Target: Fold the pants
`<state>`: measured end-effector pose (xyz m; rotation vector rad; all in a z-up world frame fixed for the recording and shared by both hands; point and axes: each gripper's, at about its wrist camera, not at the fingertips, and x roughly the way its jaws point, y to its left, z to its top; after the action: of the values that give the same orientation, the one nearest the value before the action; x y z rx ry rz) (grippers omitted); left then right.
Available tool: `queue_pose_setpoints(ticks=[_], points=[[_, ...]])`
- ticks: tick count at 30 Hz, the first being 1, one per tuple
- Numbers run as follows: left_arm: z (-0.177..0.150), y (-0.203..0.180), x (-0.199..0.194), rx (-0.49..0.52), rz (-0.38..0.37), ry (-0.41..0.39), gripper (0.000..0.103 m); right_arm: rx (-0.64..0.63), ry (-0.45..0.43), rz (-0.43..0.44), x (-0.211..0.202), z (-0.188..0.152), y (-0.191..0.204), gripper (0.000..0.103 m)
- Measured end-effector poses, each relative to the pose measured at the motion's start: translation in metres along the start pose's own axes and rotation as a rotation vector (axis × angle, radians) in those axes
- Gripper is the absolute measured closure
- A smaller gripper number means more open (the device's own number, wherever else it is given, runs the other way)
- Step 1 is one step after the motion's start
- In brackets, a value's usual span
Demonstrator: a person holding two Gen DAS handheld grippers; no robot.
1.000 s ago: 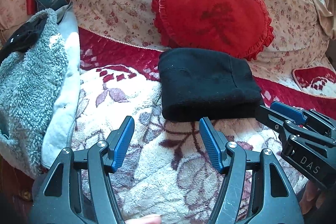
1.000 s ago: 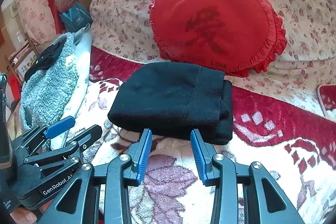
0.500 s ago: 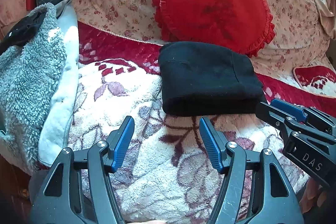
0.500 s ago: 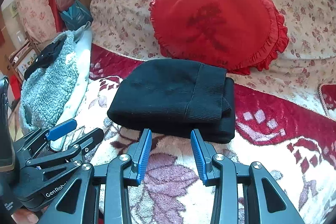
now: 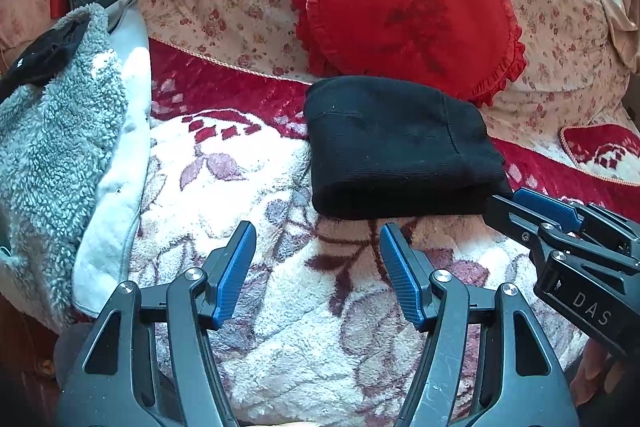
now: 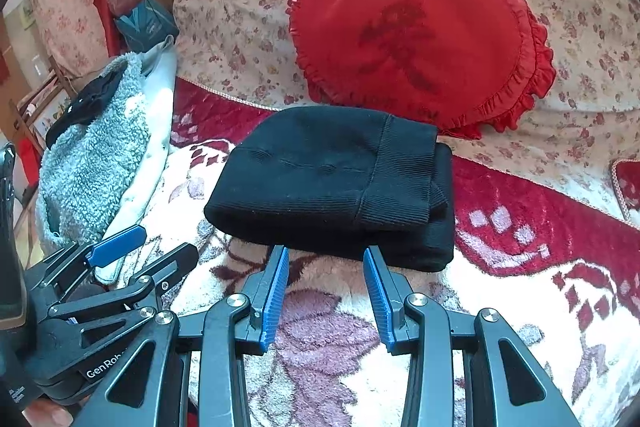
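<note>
**A:** Left wrist view first: how many garments do you count ahead of your left gripper [image 5: 316, 251]?

**B:** One pair of black pants [image 5: 396, 147], folded into a compact bundle. It lies just beyond your fingertips and a little to the right, on the floral fleece blanket [image 5: 280, 287]. Your left gripper is spread wide and has hold of nothing; both blue pads hang over bare blanket.

**A:** And your right gripper [image 6: 325, 255]?

**B:** In the right wrist view it is also parted, somewhat less wide, with nothing between the pads. The pants [image 6: 332, 179] sit straight ahead of it, their near edge just past the two fingertips; you can't tell from here whether the tips touch the cloth. A ribbed band shows on the bundle's right part.

**A:** Do you see each gripper from the other's camera?

**B:** Yes. The right gripper [image 5: 532, 205] comes in from the right of your left one, its tip at the bundle's near right corner. The left gripper [image 6: 132, 247] sits low to the left of your right one.

**A:** What else, counted?

**B:** One red heart-shaped cushion [image 5: 412, 15] with a frilled edge, directly behind the pants. One grey-green fleece garment [image 5: 52, 147] far left of your left gripper, one small black item [image 5: 44, 55] on top of it.
</note>
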<state>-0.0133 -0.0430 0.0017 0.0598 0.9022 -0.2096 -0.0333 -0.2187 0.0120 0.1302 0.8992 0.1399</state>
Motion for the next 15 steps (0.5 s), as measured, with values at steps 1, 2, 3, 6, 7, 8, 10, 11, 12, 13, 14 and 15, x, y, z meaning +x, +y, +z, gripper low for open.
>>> queue_pose_setpoints(ticks=[1, 2, 3, 6, 7, 8, 10, 11, 12, 13, 14, 15], points=[[0.0, -0.0001, -0.0001, -0.001, -0.001, 0.0, 0.039, 0.0, 0.001, 0.0, 0.0, 0.0, -0.0003, 0.066], [-0.0001, -0.0001, -0.0001, -0.002, -0.001, 0.0, 0.039, 0.001, 0.001, 0.0, 0.0002, -0.0001, -0.0003, 0.066], [-0.0001, 0.0001, 0.0003, -0.002, -0.002, 0.001, 0.039, 0.001, 0.002, 0.0, 0.0003, -0.0001, -0.0005, 0.066], [-0.0006, 0.0002, 0.0014, -0.002, -0.002, 0.002, 0.039, 0.005, 0.007, 0.001, 0.0015, -0.0011, -0.0004, 0.066], [-0.0008, 0.0, 0.0018, -0.003, -0.002, 0.002, 0.039, 0.006, 0.008, 0.001, 0.0017, -0.0016, -0.0007, 0.066], [-0.001, 0.0003, 0.0022, -0.003, -0.002, 0.003, 0.039, 0.006, 0.009, 0.001, 0.0021, -0.0018, -0.0006, 0.066], [-0.0009, -0.0002, 0.0019, -0.001, -0.001, -0.001, 0.039, 0.003, 0.01, 0.002, 0.0028, -0.002, -0.0004, 0.066], [-0.0015, -0.0006, 0.0022, 0.001, 0.001, -0.006, 0.039, 0.003, 0.01, 0.002, 0.0028, -0.0022, 0.0001, 0.066], [-0.0021, -0.0012, 0.0022, 0.005, 0.002, -0.012, 0.039, 0.003, 0.01, 0.003, 0.003, -0.0022, 0.0003, 0.066], [-0.0026, -0.0013, 0.0019, 0.008, 0.001, -0.021, 0.039, 0.004, 0.01, 0.003, 0.0031, -0.0028, 0.0007, 0.066], [-0.0032, -0.0018, 0.0011, 0.01, 0.001, -0.03, 0.039, 0.005, 0.01, 0.002, 0.0031, -0.0031, 0.0009, 0.066], [-0.0039, -0.0023, 0.0, 0.012, 0.001, -0.042, 0.039, 0.007, 0.011, 0.001, 0.0034, -0.0032, 0.0008, 0.066]])
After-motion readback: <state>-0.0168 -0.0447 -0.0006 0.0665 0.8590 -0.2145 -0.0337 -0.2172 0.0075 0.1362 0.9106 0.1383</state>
